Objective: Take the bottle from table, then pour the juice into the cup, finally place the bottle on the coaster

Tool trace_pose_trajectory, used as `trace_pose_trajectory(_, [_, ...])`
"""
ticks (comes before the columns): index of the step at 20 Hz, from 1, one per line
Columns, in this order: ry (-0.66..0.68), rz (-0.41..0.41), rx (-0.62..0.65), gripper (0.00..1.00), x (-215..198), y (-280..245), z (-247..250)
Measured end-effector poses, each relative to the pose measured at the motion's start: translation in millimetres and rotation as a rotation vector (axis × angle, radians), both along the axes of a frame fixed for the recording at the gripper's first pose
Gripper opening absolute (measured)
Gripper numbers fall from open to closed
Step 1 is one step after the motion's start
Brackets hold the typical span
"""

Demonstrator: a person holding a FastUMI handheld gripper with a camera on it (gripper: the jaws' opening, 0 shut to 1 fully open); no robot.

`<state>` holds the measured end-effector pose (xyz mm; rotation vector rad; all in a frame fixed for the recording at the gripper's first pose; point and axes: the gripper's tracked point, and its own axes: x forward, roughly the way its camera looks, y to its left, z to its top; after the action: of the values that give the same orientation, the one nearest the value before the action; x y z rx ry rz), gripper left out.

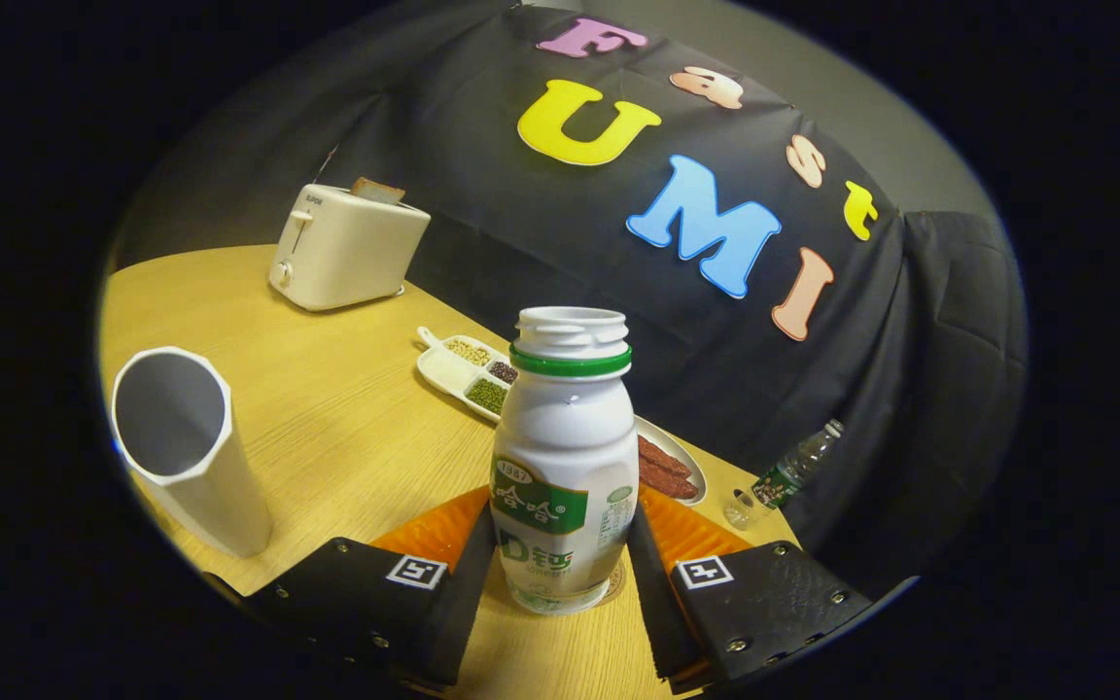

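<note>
Gripper point(560, 564) fingers sit either side of the bottle point(565, 467), low on its body, pressing or nearly so.

We see the bottle upright between the fingers, cap off, its base seemingly on the wooden table point(346, 418), maybe on a round mat, hard to tell. Both fingers look flush against the label zone, so we read it as clamped, though contact is a judgement. We judge it a light, thin plastic bottle, smooth and a bit slippery, likely to dent if squeezed hard; liquid level is hidden by the opaque wall. Best hold is the straight lower body where the fingers are, not the tapering shoulder. With the mouth open, tilting early would spill. The white cup point(186, 447) stands to the left, well apart, leaning in this fisheye. Toaster point(346, 248) and snack tray point(468, 374) lie beyond.
</note>
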<state>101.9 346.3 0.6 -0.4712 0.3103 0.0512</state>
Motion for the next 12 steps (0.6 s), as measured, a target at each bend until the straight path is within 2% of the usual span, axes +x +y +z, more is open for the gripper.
trace_pose_trajectory(4, [-0.008,-0.013,0.050,0.71,16.5,-12.4,6.9])
trace_pose_trajectory(8, [-0.037,-0.029,0.168,0.71,30.3,-24.9,13.9])
trace_pose_trajectory(12, [-0.025,-0.033,0.219,0.71,38.1,-29.8,-1.1])
